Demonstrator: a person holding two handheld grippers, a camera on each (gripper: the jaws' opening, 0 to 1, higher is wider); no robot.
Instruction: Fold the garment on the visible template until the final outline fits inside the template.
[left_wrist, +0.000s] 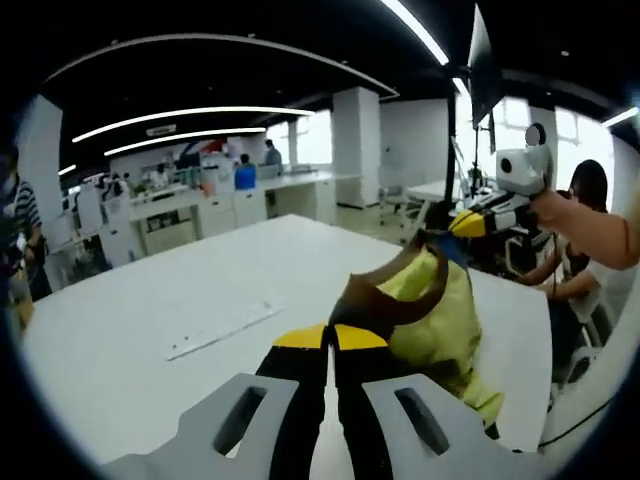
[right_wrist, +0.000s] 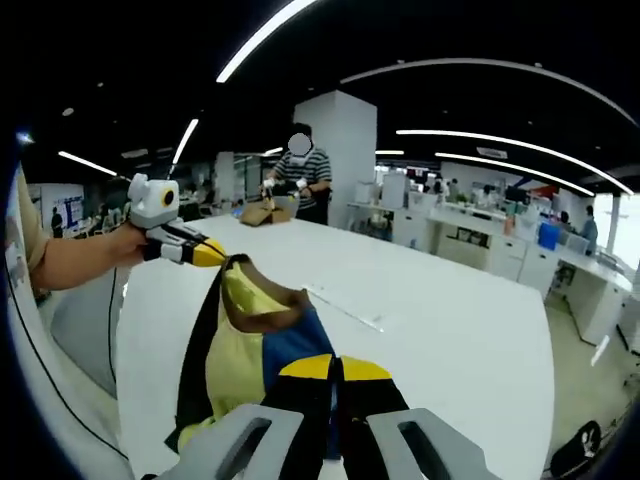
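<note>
A yellow garment (left_wrist: 435, 310) with dark brown trim and a blue patch hangs in the air over the white table (left_wrist: 150, 330), stretched between both grippers. My left gripper (left_wrist: 330, 336) is shut on its brown edge. The right gripper (left_wrist: 462, 226), held by a hand, pinches the far end of the garment. In the right gripper view the garment (right_wrist: 240, 340) droops below my right gripper (right_wrist: 335, 368), which is shut on it, and the left gripper (right_wrist: 212, 254) grips the upper corner. A thin pale strip (left_wrist: 225, 328) lies flat on the table, also seen as the strip (right_wrist: 345, 308).
A person in a striped shirt (right_wrist: 300, 180) stands at the table's far end by a cardboard box (right_wrist: 262, 212). A seated person (left_wrist: 590, 210) is beyond the table's right edge. Office desks (left_wrist: 200, 205) line the background.
</note>
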